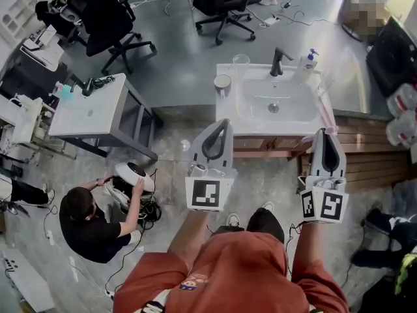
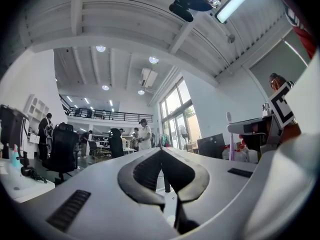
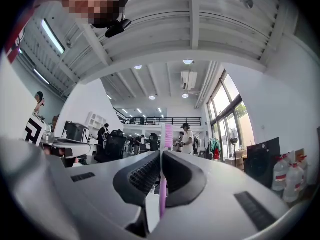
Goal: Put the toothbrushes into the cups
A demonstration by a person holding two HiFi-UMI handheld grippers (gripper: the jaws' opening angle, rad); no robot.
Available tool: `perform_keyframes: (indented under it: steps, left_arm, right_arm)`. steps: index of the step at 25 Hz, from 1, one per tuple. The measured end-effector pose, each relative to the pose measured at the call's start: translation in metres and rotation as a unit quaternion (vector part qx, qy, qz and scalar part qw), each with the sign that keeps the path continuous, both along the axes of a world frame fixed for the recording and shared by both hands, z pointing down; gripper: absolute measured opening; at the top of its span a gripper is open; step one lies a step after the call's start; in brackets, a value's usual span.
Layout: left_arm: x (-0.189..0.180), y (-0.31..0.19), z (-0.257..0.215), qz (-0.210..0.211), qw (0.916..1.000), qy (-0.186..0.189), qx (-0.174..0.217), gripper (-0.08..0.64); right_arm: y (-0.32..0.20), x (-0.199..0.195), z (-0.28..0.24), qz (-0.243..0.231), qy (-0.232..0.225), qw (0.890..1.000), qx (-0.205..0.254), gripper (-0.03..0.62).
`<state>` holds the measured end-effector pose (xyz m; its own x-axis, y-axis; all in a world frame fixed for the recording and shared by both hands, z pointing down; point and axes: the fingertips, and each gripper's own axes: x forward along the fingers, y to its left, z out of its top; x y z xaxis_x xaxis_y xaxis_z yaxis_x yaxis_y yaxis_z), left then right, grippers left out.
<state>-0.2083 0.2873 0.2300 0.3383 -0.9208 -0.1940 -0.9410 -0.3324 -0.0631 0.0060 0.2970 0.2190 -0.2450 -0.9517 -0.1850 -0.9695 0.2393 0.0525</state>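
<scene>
A white sink vanity (image 1: 228,107) stands ahead of me in the head view. On its left rim sit a pale cup (image 1: 223,83) and a clear glass (image 1: 241,60). My right gripper (image 1: 322,133) (image 3: 161,153) is shut on a pink toothbrush (image 3: 163,194), whose bristle head rises upright above the jaw tips. The toothbrush (image 2: 229,139) also shows from the left gripper view. My left gripper (image 1: 223,124) (image 2: 161,153) is shut, with nothing seen between its jaws. Both grippers are held side by side in front of the vanity, short of its near edge.
A dark faucet (image 1: 279,60) and a soap bottle (image 1: 309,59) stand behind the basin. A person (image 1: 91,223) crouches on the floor at left beside a white device (image 1: 132,173). A white table (image 1: 88,113) is farther left, with office chairs (image 1: 107,18) behind and water bottles (image 1: 402,113) at right.
</scene>
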Motion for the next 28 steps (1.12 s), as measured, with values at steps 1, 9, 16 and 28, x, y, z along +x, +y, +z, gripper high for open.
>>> perform_keyframes:
  steps: [1, 9, 16, 28]
  left_arm:
    - [0.003, -0.003, 0.001, 0.002, 1.0, -0.004, 0.0, 0.018]
    - [0.043, -0.045, 0.003, 0.01, 0.9997, -0.023, 0.004, 0.018]
    - [0.097, -0.106, 0.002, 0.014, 0.9995, -0.027, 0.003, 0.018]
    - [0.211, -0.203, -0.013, 0.028, 0.9986, -0.045, 0.001, 0.018]
  right_arm:
    - [-0.002, 0.003, 0.002, 0.001, -0.001, 1.0, -0.001, 0.021]
    - [-0.046, 0.043, 0.014, 0.006, -0.016, 1.0, -0.004, 0.021]
    - [-0.105, 0.098, 0.02, 0.01, -0.029, 1.0, -0.008, 0.021]
    - [-0.199, 0.212, 0.016, 0.024, -0.053, 0.998, -0.013, 0.021]
